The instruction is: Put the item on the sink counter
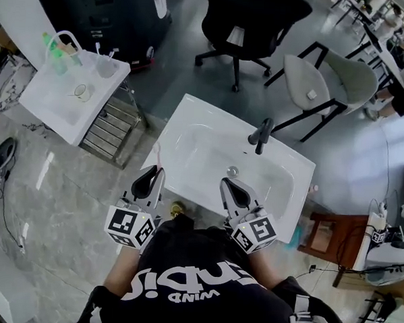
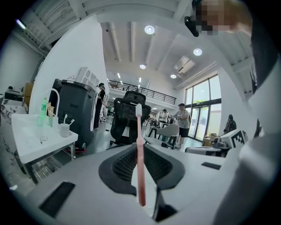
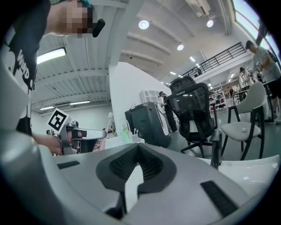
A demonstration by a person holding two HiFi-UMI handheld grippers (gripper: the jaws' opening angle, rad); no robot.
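Bottle [image 1: 54, 54] and cup [image 1: 106, 66] are standing on the small white stand [image 1: 46, 105] at far left. The left gripper [image 1: 149, 178] is hovering at the front left corner of the sink counter [image 1: 191, 113], its jaws pinching a pink toothbrush [image 2: 140, 158] by the lower handle. The brush is standing upright with the bristles on top, clear of the counter. The faucet [image 1: 261, 135] is rising at the back edge. The right gripper [image 1: 231, 188] is hanging over the front edge, its jaws pressed together with nothing between them.
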